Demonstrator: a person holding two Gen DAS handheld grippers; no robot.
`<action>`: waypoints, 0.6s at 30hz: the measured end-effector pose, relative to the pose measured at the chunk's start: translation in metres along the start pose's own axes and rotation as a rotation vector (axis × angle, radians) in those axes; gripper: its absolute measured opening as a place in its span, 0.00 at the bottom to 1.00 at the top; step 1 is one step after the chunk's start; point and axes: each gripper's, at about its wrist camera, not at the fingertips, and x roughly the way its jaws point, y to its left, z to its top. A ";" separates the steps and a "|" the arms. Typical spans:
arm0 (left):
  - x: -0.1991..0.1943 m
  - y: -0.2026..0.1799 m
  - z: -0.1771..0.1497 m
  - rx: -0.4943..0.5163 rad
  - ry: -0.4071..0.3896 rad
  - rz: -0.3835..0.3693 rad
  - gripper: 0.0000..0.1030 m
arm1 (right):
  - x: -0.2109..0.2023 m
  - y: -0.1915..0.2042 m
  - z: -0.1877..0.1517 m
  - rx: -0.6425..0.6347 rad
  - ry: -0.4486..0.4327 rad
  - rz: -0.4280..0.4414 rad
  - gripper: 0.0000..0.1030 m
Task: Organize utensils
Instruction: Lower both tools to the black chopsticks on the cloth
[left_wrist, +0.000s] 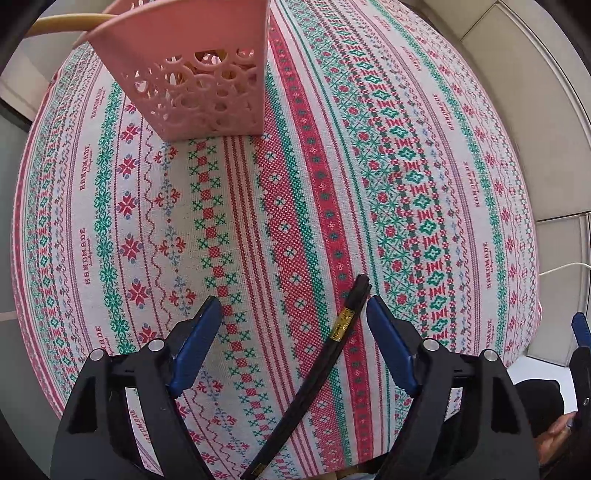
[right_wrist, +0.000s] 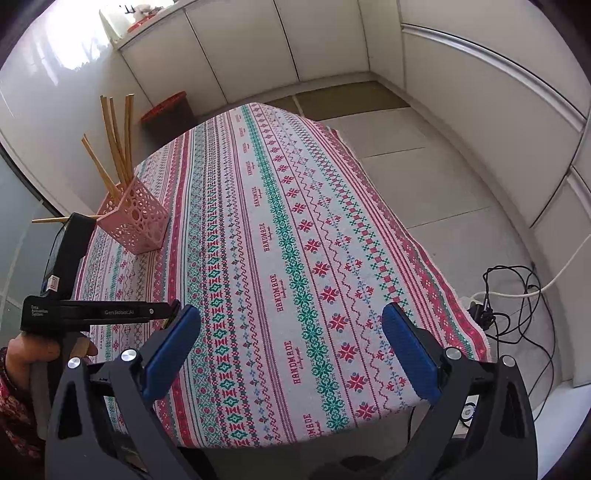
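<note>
Between my left gripper's blue pads lies a pair of black chopsticks with a gold band, flat on the tablecloth and slanting from the lower edge of the view up toward the right pad; the jaws stand spread, with the right pad just beside the chopsticks' upper end, and I cannot tell whether it touches them. My right gripper is spread wide too, with nothing between its pads, hanging over the near edge of the table. From that side I see my left hand wrapped round the handle of the other gripper at the left edge. Under everything spreads the tablecloth, a big white cloth striped with red and green cross-stitch bands and the word HANDMADE repeated along it. White tiled floor and white cabinet doors surround the table. On the far left part of the cloth stands a pink basket with round cut-out holes, and several tan wooden chopsticks stick up out of it, leaning at different angles. Black cables lie tangled on the floor to the right of the table.
</note>
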 end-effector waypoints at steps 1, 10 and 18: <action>0.001 0.001 0.000 -0.001 -0.001 0.004 0.75 | 0.001 0.000 0.000 0.001 0.004 0.000 0.93; 0.008 0.010 0.006 0.005 -0.006 0.027 0.77 | 0.006 0.005 -0.002 -0.005 0.016 0.009 0.93; 0.013 -0.006 0.001 0.093 0.004 0.073 0.72 | 0.007 0.002 -0.002 0.024 0.025 0.010 0.93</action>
